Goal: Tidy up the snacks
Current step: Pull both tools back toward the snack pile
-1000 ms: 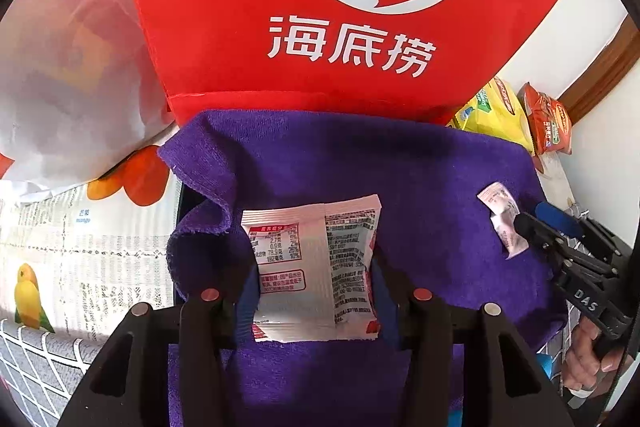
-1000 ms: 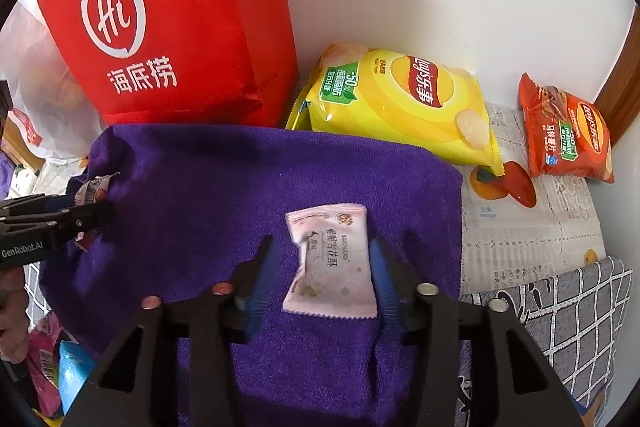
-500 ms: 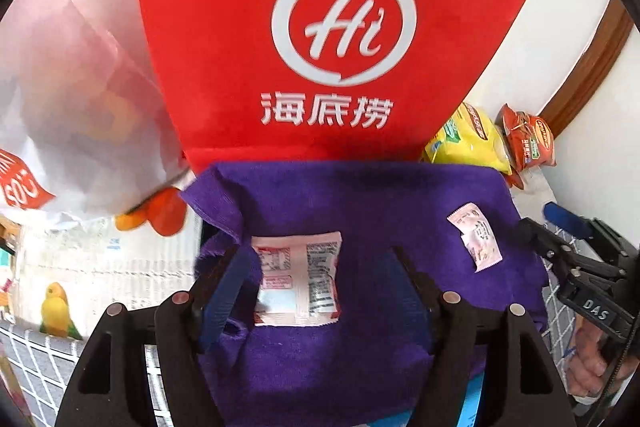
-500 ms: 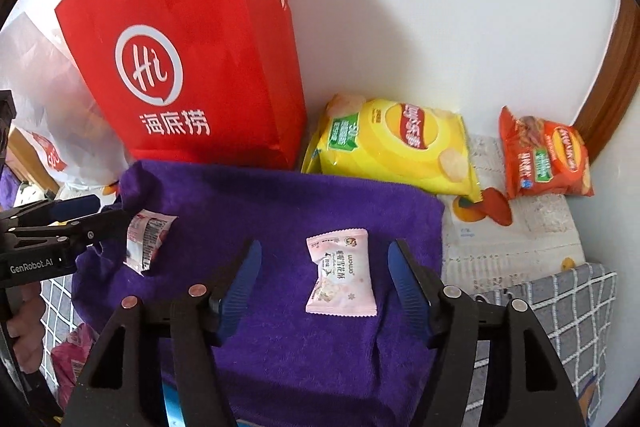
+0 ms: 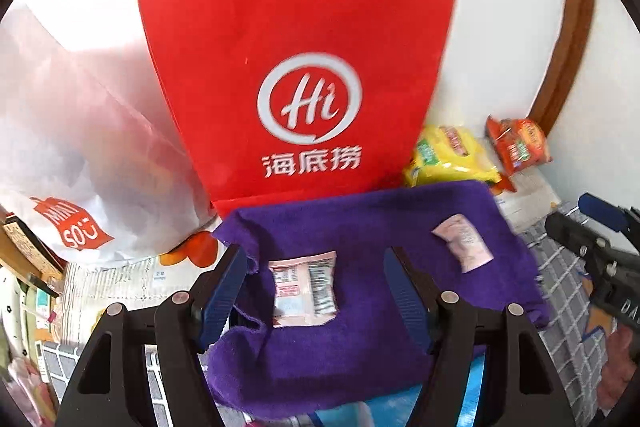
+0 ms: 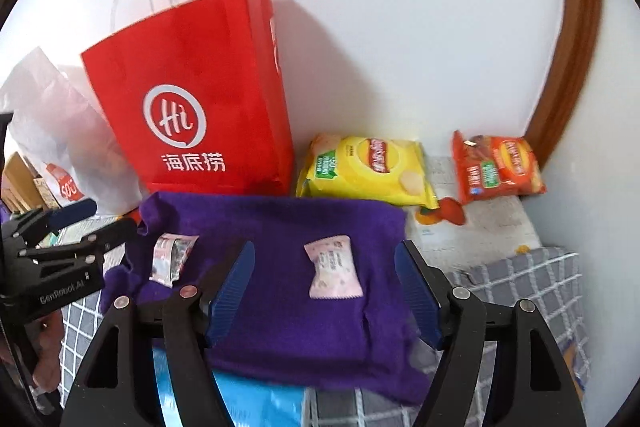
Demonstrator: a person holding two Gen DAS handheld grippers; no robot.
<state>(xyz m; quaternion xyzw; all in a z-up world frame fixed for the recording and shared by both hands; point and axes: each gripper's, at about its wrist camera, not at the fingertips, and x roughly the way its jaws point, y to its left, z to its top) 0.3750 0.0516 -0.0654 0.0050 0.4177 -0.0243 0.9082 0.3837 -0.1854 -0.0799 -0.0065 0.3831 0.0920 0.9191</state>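
Observation:
Two small snack packets lie on a purple towel [image 5: 360,219] [image 6: 280,223]. The one with its printed back up [image 5: 304,291] [image 6: 172,257] rests below and between the fingers of my left gripper [image 5: 315,255] [image 6: 110,215], which is open and clear of it. The pink packet [image 6: 334,273] [image 5: 462,243] lies under my right gripper [image 6: 325,251] [image 5: 576,217]. Its jaws are opening, and the pads touch nothing. Both grippers hover above the towel, pointing down at it.
A red paper bag [image 5: 304,67] [image 6: 192,87] stands against the wall behind the towel. A white plastic bag [image 5: 72,147] is on its left. A yellow chip bag [image 6: 368,167] and an orange-red chip bag [image 6: 496,163] lie at the right. Grey checked cloth [image 6: 520,275] covers the near right.
Both grippers have let go of their packets, opened wider and risen away from the towel. The two packets stay lying where they were released.

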